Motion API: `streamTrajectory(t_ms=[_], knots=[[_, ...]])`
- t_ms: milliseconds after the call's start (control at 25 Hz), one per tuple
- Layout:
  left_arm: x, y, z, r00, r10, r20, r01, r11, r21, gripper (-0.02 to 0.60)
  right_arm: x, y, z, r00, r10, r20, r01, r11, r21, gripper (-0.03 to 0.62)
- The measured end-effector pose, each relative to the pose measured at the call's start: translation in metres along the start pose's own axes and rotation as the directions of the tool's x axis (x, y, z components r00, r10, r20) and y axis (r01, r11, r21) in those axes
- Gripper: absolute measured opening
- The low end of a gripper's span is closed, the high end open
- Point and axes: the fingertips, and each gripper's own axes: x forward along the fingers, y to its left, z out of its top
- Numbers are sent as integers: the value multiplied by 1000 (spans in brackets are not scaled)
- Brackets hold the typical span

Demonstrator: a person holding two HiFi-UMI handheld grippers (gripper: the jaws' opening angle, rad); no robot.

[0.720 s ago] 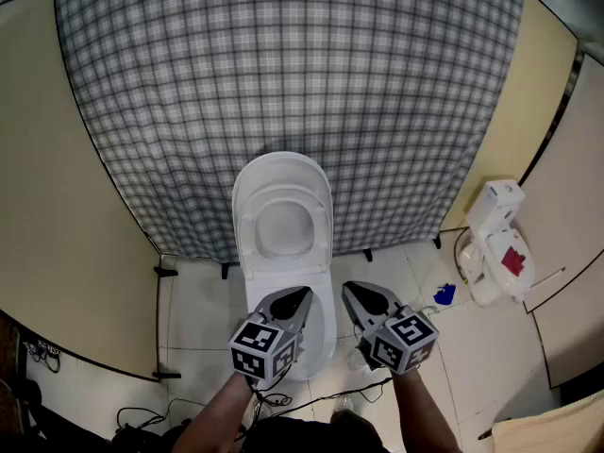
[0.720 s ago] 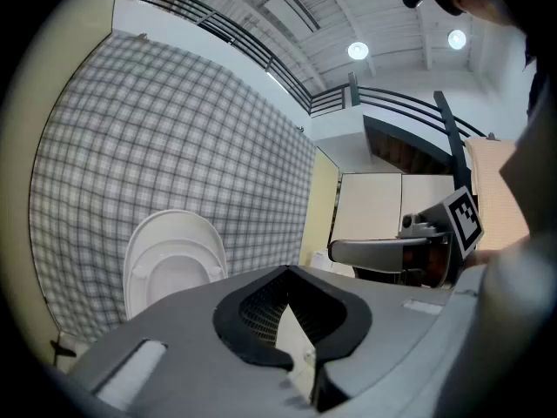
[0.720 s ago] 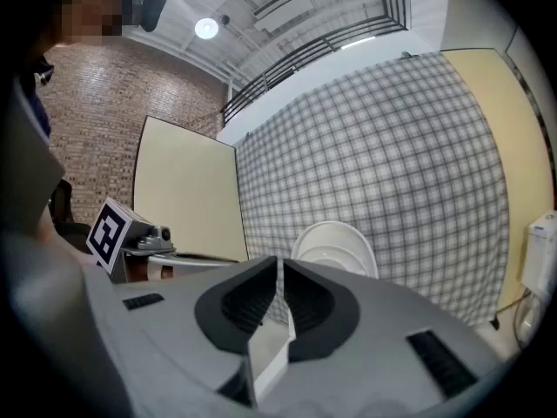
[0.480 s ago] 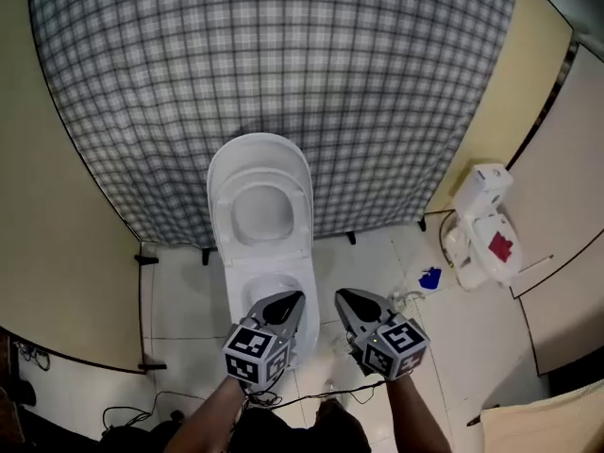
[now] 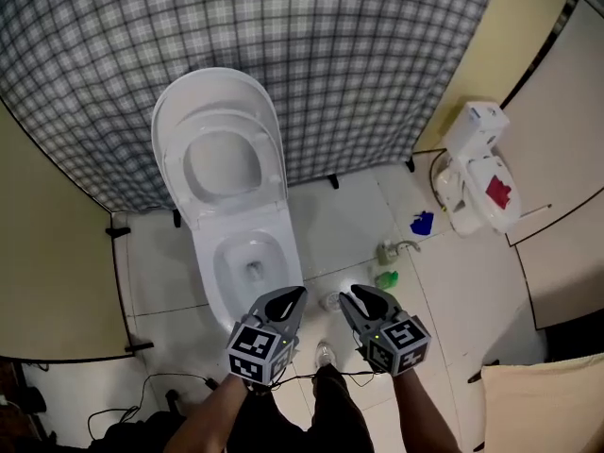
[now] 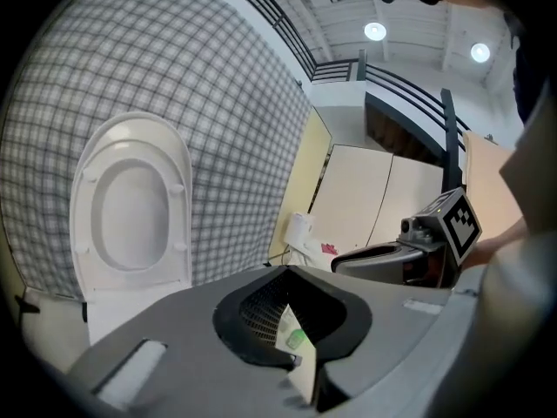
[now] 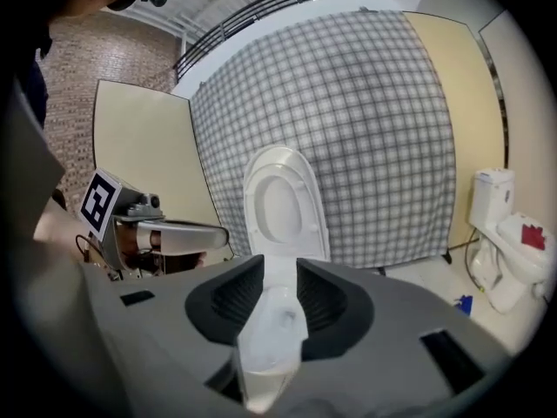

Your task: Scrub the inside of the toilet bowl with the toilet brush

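While lid (image 5: pixel 222 144) stands, bowl (image 5: pixel 218 264) points nearward.

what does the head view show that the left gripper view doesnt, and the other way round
Only the head view: the inside of the toilet bowl, a blue item on the floor and the person's shoe. Only the left gripper view: two ceiling lights and a dark railing. Both: the raised toilet lid, the checked curtain, the right gripper and the white unit with a red patch.
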Motion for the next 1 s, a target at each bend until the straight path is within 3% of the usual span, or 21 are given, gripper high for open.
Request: streamTrajectory(t_ms=[320,520,560,1000], knots=[[51,-6,-93,994,-47,-102,43,998,-39,9,19,-63,-116,984,-98,-148,105,994,36,129],[75,1,-142,990,-37,-139,29,998,-58,9,42,-101,-182,964,-144,-223,152,988,20,137],[79,2,-150,988,-39,-146,30,998,-62,9,48,-108,-196,959,-152,-241,161,987,19,188],[118,14,-231,975,-20,-220,-4,994,-109,9,110,-168,-331,878,-167,-448,185,983,-4,230]])
